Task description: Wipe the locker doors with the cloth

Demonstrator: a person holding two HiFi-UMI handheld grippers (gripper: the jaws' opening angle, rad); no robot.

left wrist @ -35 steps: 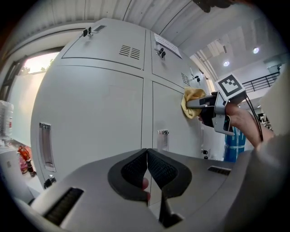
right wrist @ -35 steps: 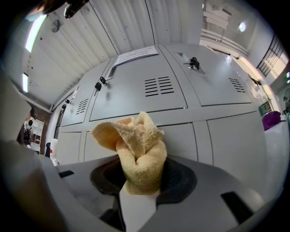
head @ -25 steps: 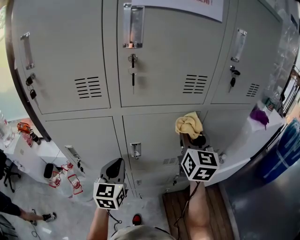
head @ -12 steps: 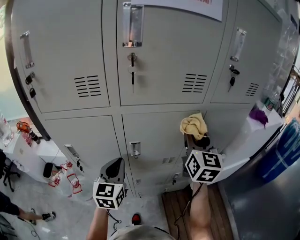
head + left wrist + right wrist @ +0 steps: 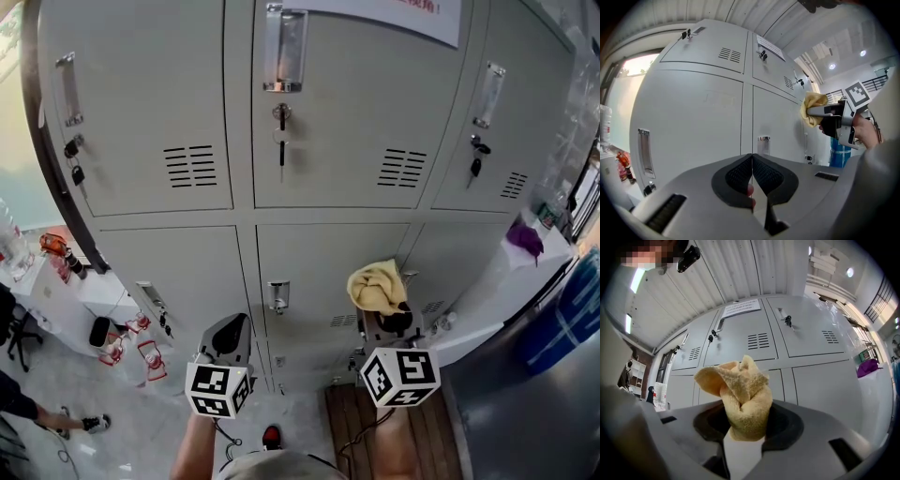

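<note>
Grey locker doors (image 5: 319, 258) stand in two rows in front of me. A crumpled yellow cloth (image 5: 377, 286) is pinched in my right gripper (image 5: 381, 307), which is shut on it and holds it at the right edge of the lower middle door. The right gripper view shows the cloth (image 5: 739, 397) bunched between the pads of the right gripper (image 5: 743, 427), with the lockers (image 5: 806, 341) behind. My left gripper (image 5: 229, 326) hangs lower left, shut and empty, away from the doors. In the left gripper view my left gripper (image 5: 752, 177) has its pads together, and the cloth (image 5: 811, 108) shows at the right.
Keys (image 5: 281, 145) hang from the upper door locks. A white counter (image 5: 497, 281) with a purple thing (image 5: 525, 239) juts out at the right, beside a blue bin (image 5: 570, 314). A white table (image 5: 89, 295) with bottles stands at the left. A bystander's foot (image 5: 94, 424) shows lower left.
My right gripper has carried the cloth down the lower door, after a small drift right. The head view has tilted a little. The left gripper has stayed put.
</note>
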